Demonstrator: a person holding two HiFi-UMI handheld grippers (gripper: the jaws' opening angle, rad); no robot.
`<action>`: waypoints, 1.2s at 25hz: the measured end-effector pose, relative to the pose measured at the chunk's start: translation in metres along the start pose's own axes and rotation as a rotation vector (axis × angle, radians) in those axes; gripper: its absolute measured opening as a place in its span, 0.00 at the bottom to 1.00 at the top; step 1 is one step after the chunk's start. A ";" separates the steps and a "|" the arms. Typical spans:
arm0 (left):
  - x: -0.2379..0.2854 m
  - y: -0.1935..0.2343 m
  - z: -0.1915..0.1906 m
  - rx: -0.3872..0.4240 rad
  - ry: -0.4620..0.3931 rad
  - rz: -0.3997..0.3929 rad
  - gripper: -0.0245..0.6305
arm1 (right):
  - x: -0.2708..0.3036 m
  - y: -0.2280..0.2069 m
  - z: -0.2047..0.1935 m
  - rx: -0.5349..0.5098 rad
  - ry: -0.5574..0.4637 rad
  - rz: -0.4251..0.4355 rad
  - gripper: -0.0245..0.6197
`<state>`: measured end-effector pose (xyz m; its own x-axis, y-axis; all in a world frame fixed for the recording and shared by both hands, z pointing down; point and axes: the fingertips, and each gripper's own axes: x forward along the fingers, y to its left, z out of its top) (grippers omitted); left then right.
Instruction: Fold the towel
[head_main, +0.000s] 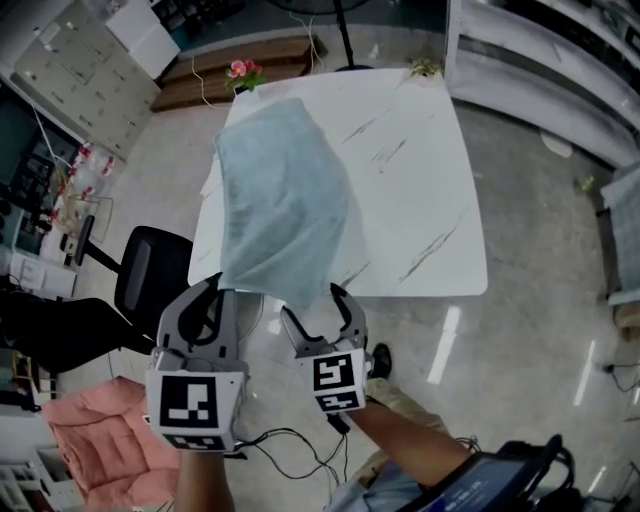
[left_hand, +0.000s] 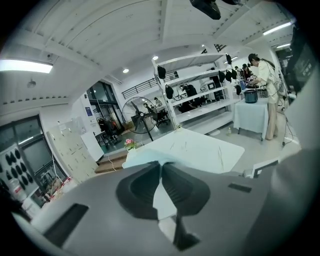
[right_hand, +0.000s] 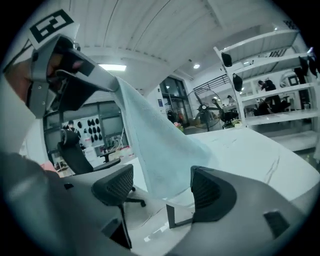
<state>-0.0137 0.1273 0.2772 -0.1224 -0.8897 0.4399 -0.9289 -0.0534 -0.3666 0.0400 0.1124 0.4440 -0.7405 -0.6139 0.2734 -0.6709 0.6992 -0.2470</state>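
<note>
Towel raised at the near-left corner of the table.

The towel (head_main: 285, 200) is pinched by its near edge between the pressed-together jaws of the left gripper (head_main: 222, 288) and is held up off the white table (head_main: 420, 180), its far end lying toward the far-left corner. The right gripper (head_main: 318, 305) is held just beside the left one, jaws spread, with the hanging cloth seen just beyond them and nothing clamped. Both forearms (head_main: 400, 432) are extended forward toward the near edge, the 2 marker cubes (head_main: 195, 408) turned upward.

Soft matt cloth towel (head_main: 285, 200); glossy table (head_main: 420, 200) (marble-like, grey-veined).
</note>
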 end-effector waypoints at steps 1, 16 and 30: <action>0.000 0.001 0.001 0.002 0.001 0.001 0.07 | 0.004 -0.005 -0.004 0.011 0.009 -0.027 0.59; -0.001 -0.002 -0.023 -0.034 0.020 -0.021 0.07 | -0.027 -0.053 -0.011 -0.280 0.047 -0.083 0.11; -0.022 -0.020 -0.067 -0.089 0.070 -0.052 0.07 | -0.045 -0.100 -0.016 -0.512 0.118 -0.078 0.08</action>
<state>-0.0158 0.1785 0.3303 -0.0947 -0.8525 0.5141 -0.9616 -0.0552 -0.2688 0.1414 0.0757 0.4709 -0.6595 -0.6468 0.3831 -0.5973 0.7603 0.2554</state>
